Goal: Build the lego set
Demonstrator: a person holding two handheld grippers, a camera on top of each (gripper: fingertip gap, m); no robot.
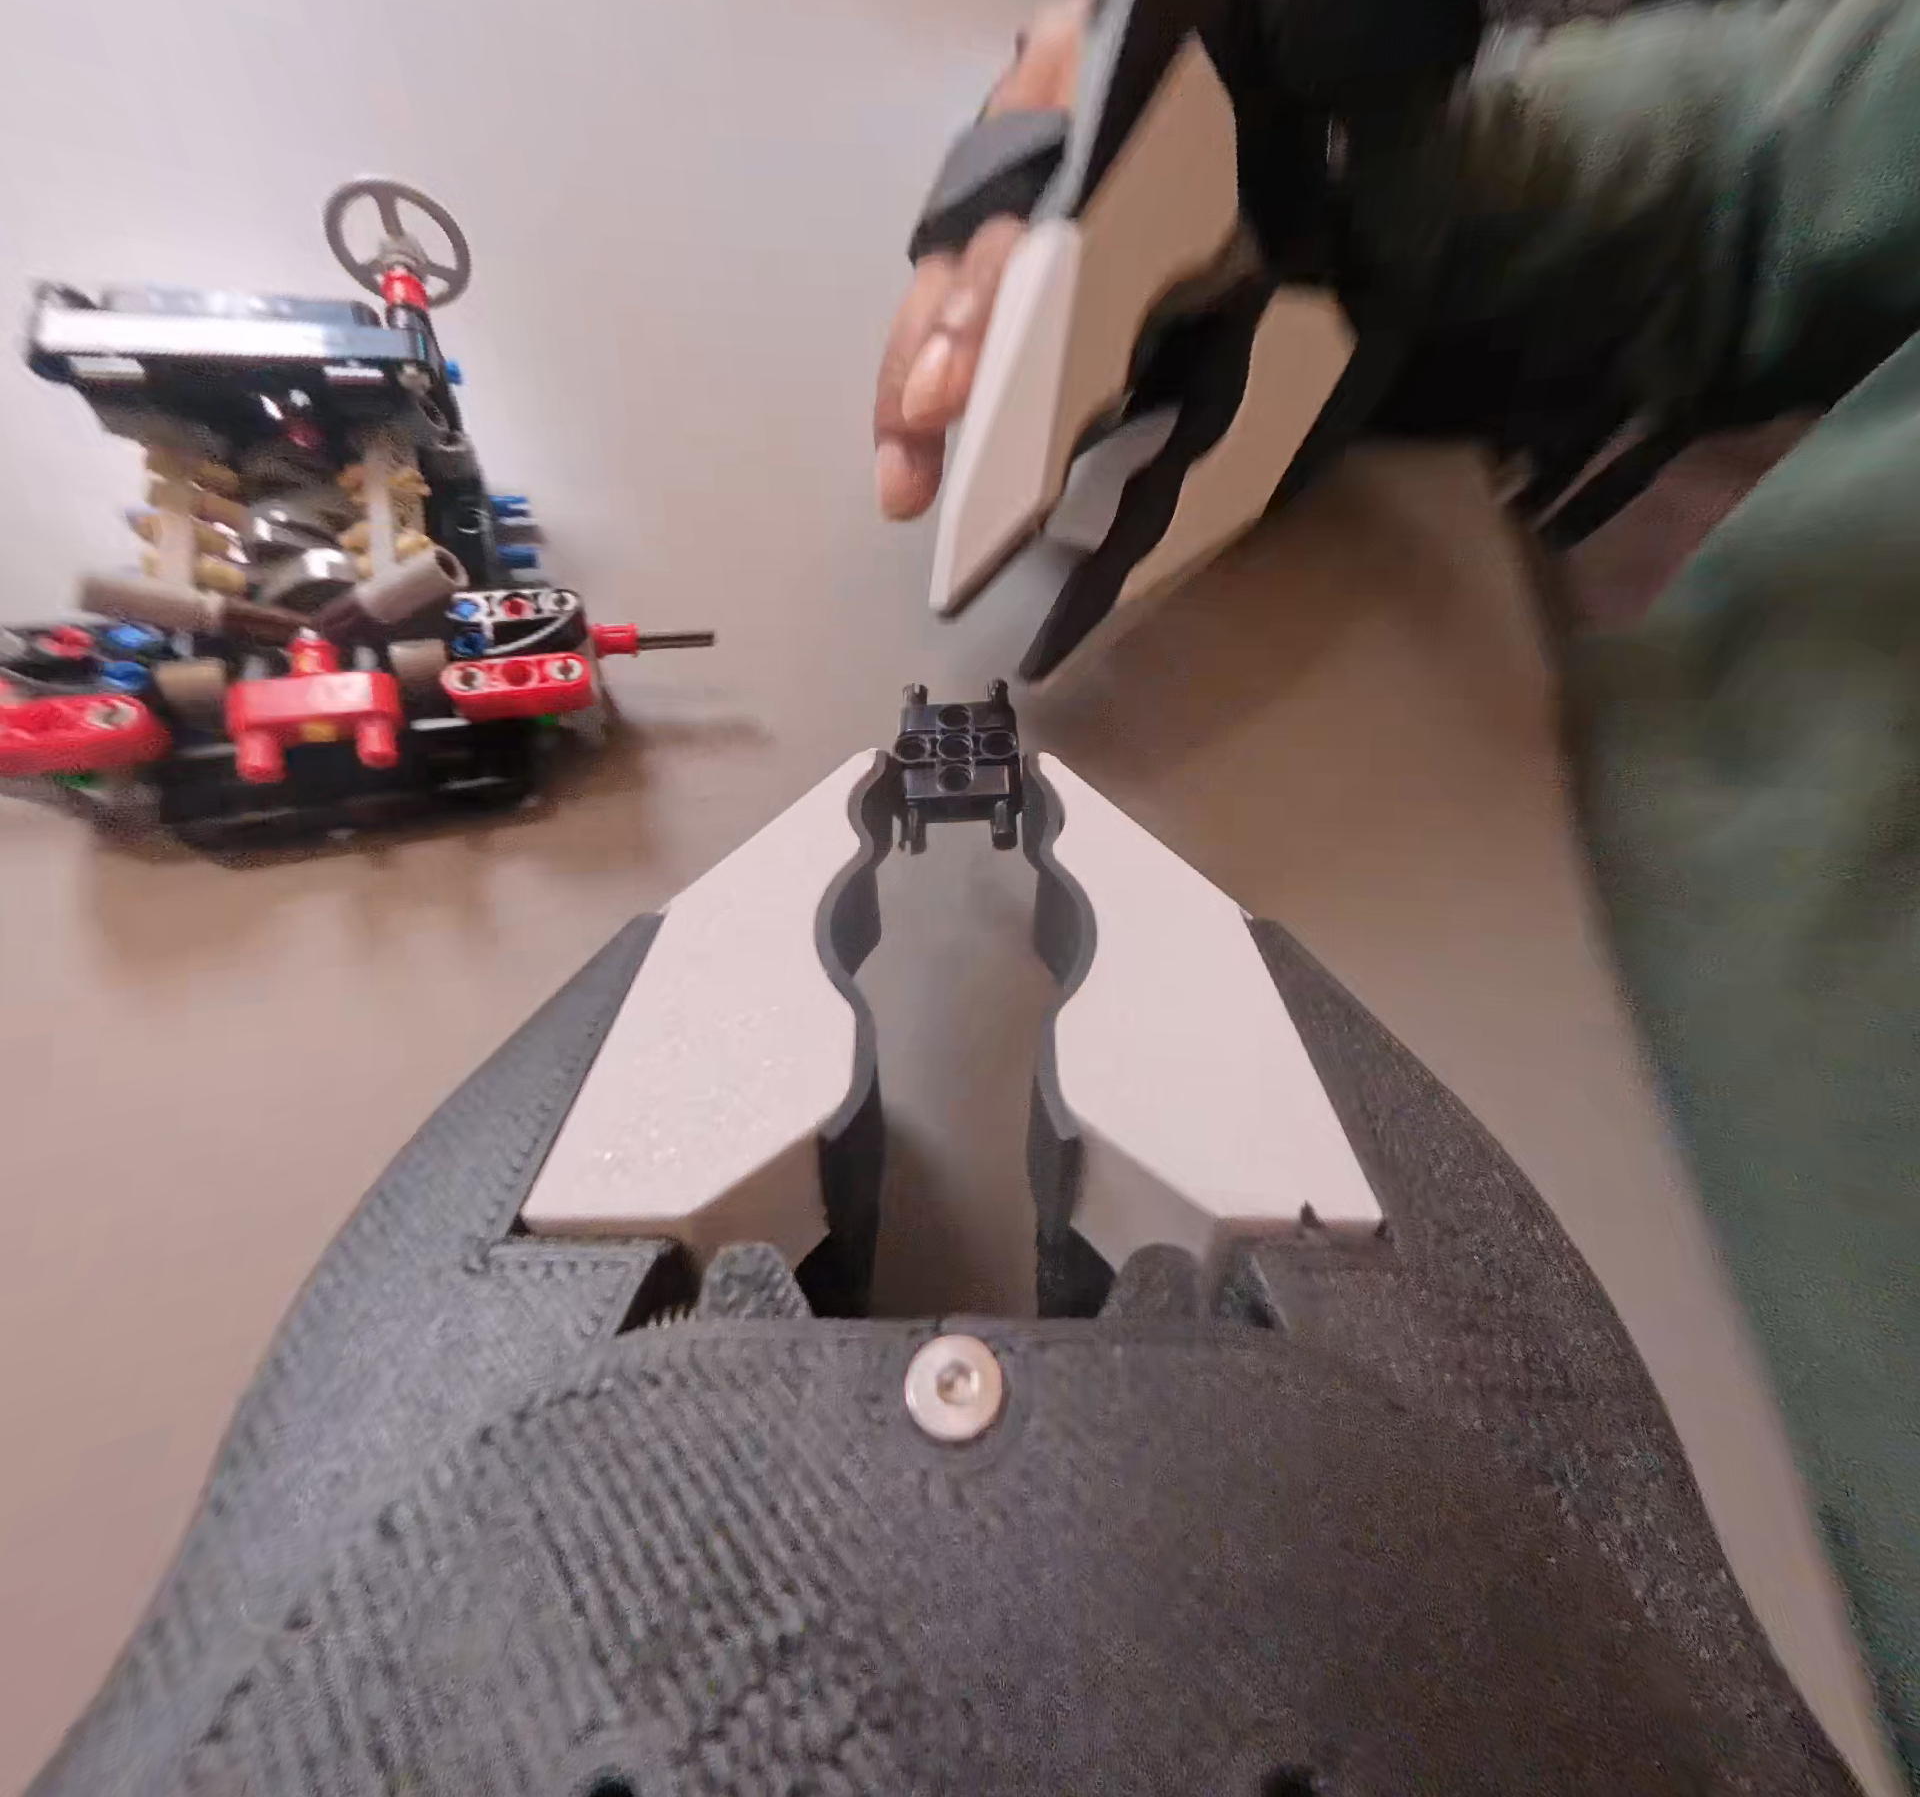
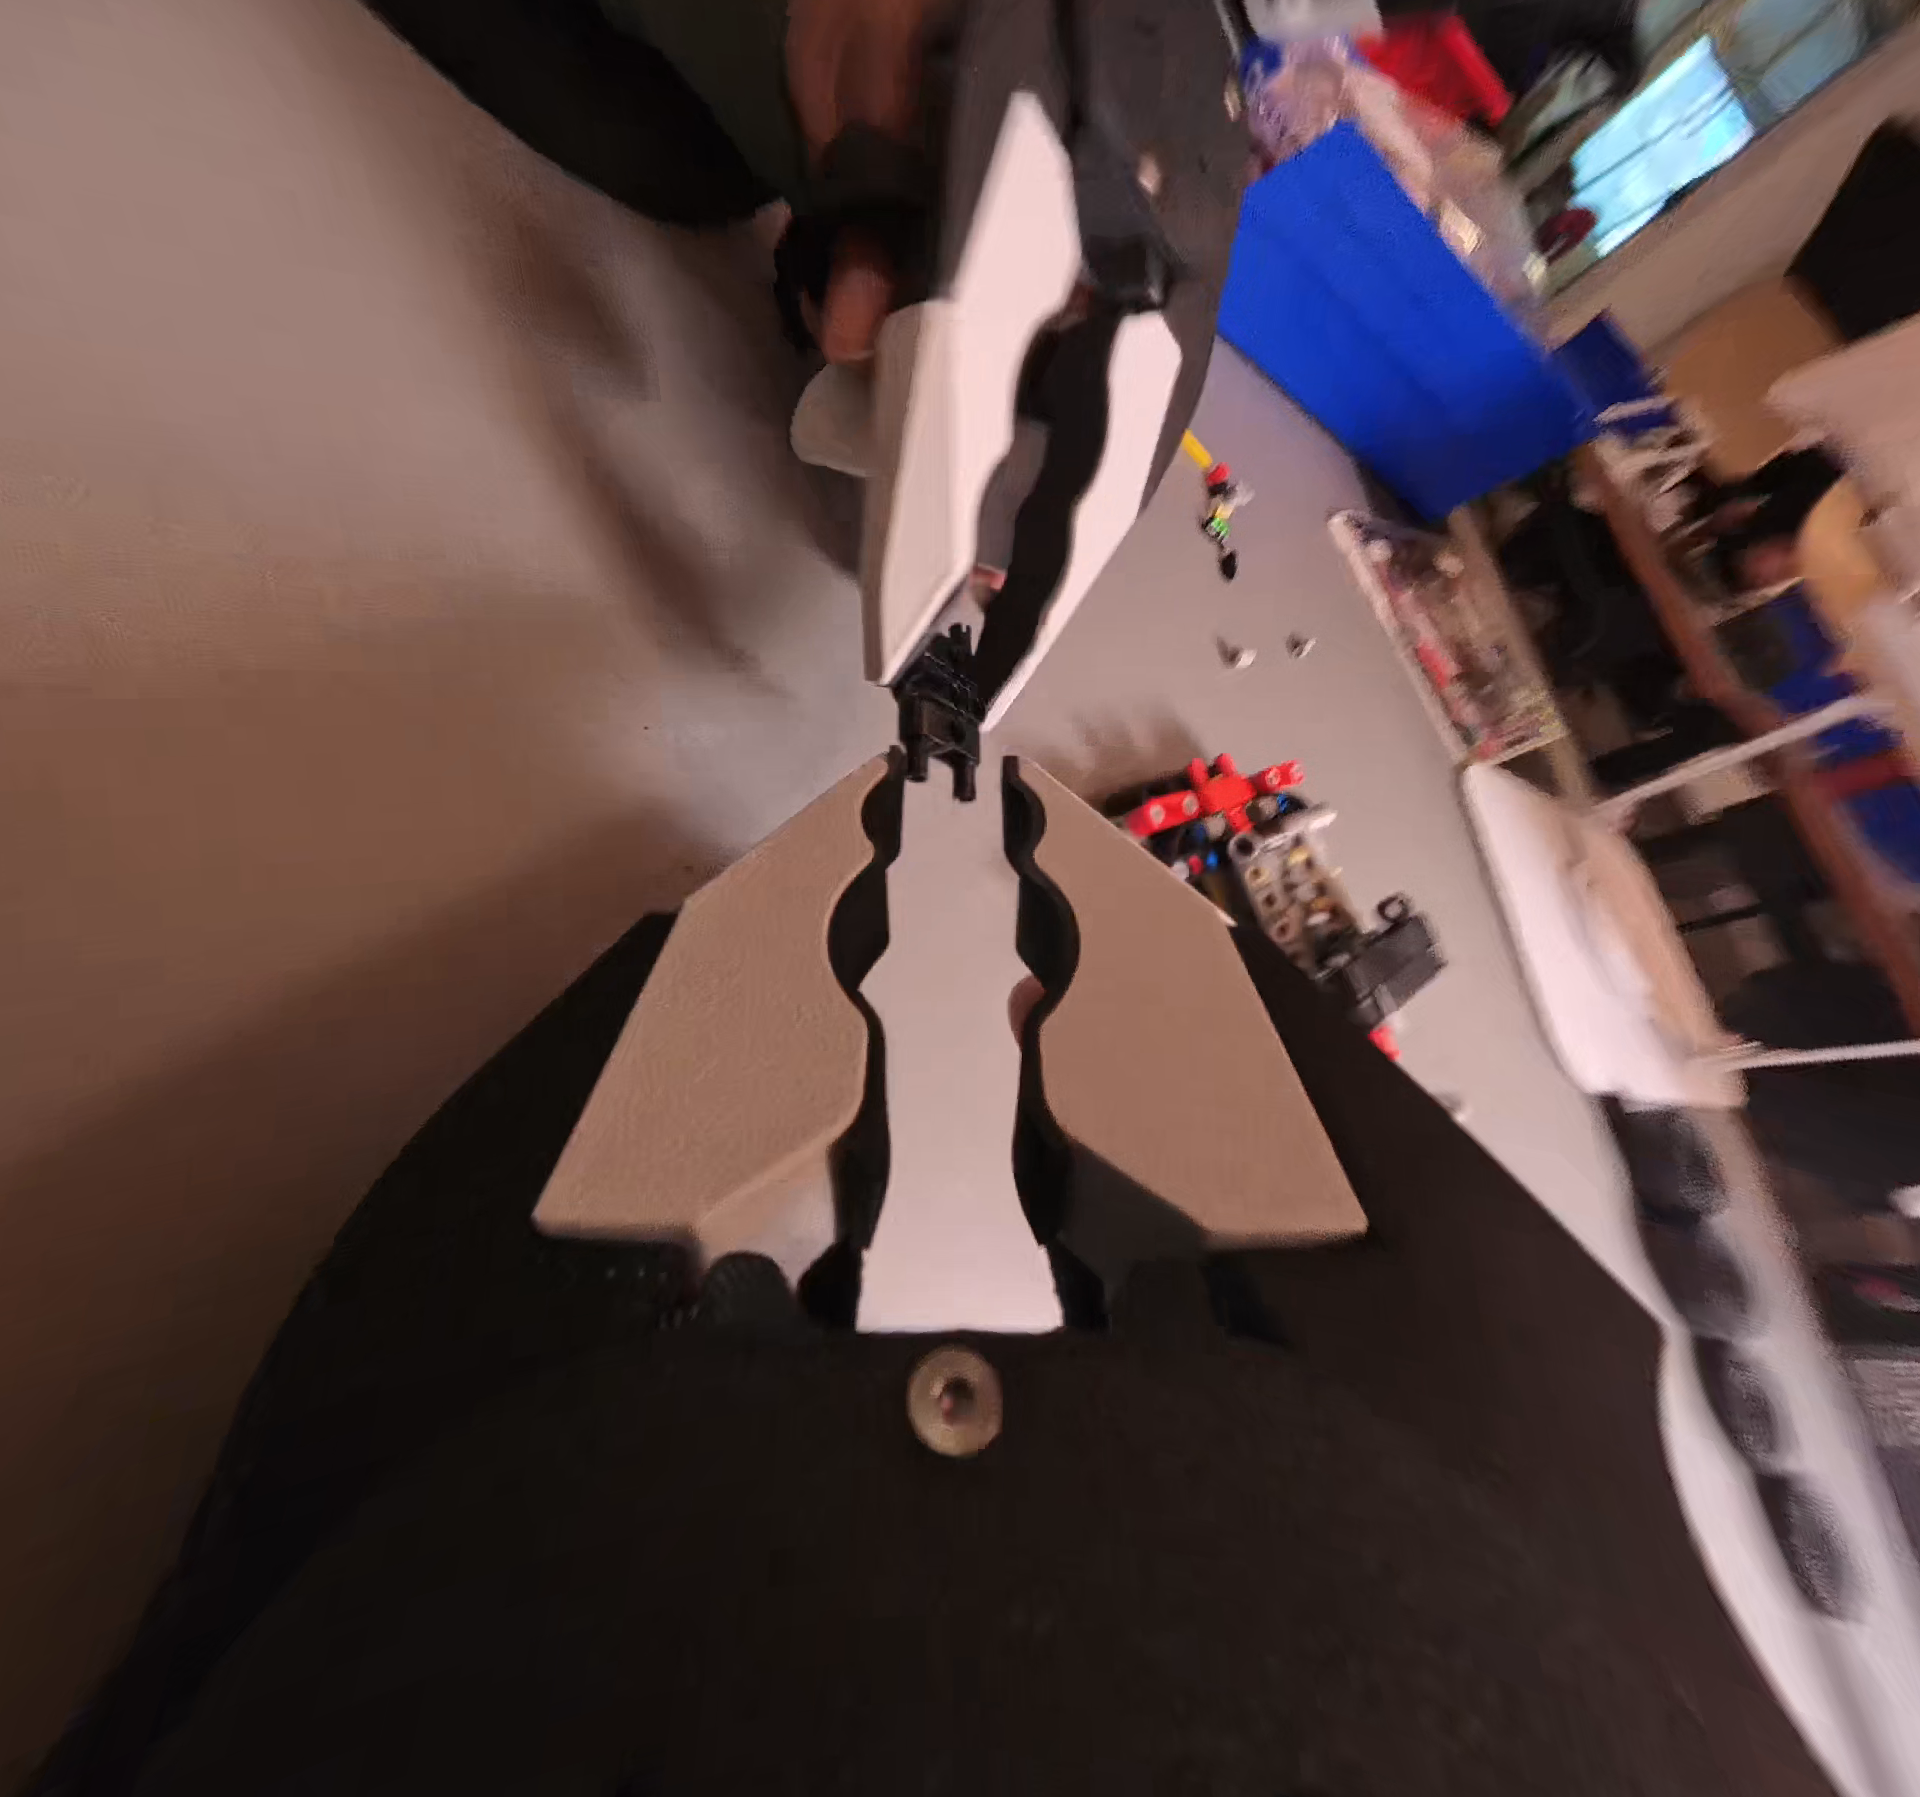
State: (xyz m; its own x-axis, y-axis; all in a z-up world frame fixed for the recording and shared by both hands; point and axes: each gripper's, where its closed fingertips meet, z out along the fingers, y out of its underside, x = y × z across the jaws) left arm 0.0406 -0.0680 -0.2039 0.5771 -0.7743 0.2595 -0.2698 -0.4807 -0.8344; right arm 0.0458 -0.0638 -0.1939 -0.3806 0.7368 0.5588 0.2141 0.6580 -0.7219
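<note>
My left gripper [image 1: 958, 760] is shut on a small black lego connector block [image 1: 956, 755] with round holes and pins, held at its fingertips above the table. In the right wrist view the left gripper [image 2: 935, 693] comes down from above with the block [image 2: 940, 719]. My right gripper [image 2: 948, 773] is open, its tips on either side of the block's lower pins. In the left wrist view the right gripper [image 1: 987, 641] is just beyond the block. The partly built lego model [image 1: 291, 584], black, red and tan with a grey steering wheel, sits to the left and also shows in the right wrist view [image 2: 1278, 864].
A beige table [image 1: 675, 189] carries everything. A blue bin [image 2: 1382, 324], a few loose small pieces [image 2: 1221, 511], a clear bag of parts [image 2: 1444, 635] and a white tray [image 2: 1579, 937] lie to the right. A green sleeve [image 1: 1714, 241] reaches across. The grippers are tip to tip, or close to it.
</note>
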